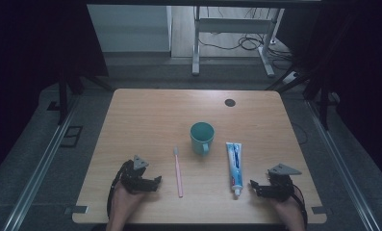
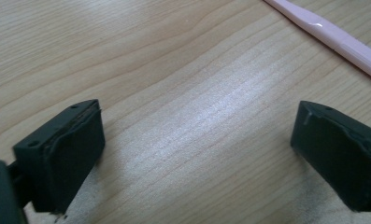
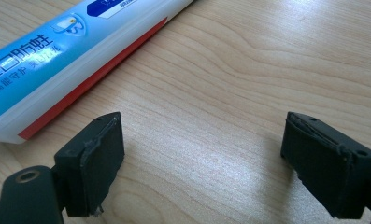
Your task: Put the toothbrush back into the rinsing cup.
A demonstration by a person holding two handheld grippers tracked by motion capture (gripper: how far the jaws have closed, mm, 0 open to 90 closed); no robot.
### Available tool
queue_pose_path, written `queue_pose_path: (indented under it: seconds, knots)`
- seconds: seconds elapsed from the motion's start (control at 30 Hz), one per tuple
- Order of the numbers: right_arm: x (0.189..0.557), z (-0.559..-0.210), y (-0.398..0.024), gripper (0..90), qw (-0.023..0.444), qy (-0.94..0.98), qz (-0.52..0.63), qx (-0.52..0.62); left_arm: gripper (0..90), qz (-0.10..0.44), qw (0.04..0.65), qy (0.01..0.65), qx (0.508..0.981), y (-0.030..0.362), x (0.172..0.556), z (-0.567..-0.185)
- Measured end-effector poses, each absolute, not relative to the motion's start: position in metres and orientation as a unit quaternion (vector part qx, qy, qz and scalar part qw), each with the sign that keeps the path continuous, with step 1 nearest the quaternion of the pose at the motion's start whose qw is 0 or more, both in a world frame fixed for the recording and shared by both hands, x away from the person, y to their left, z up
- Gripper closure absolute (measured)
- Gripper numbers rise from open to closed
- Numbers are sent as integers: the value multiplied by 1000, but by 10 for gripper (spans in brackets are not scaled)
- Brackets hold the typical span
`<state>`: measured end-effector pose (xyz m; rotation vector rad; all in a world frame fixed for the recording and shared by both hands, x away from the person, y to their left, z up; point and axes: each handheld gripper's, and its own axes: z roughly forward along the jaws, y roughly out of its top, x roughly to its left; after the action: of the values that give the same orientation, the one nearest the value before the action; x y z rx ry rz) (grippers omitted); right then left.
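Pale wood of the table (image 1: 145,115) lies bare between the jaws of both your tools. Your left tool (image 1: 152,183) stands wide open, holding nothing, with the pink toothbrush (image 1: 178,171) just beside it. Your right tool (image 1: 256,187) also gapes empty, near the cap end of the toothpaste tube (image 1: 234,162). Between toothbrush and tube, further back, a teal mug (image 1: 201,136) stands upright.
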<state>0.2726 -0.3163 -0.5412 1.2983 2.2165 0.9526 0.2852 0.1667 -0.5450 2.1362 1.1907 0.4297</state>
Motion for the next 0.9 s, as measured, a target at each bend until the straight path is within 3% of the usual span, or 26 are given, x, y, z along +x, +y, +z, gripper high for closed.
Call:
queue_pose_path:
  seconds: [0.5,0.8,0.9]
  knots:
    - [273,-541,-316,131,200,793,341,464,337,171,325,440,820,165,281,-538]
    - [273,-541,-316,131,200,793,341,464,473,153,338,436,820,166,280,-534]
    - [273,-541,-316,131,200,793,341,464,559,140,344,436,820,166,280,-534]
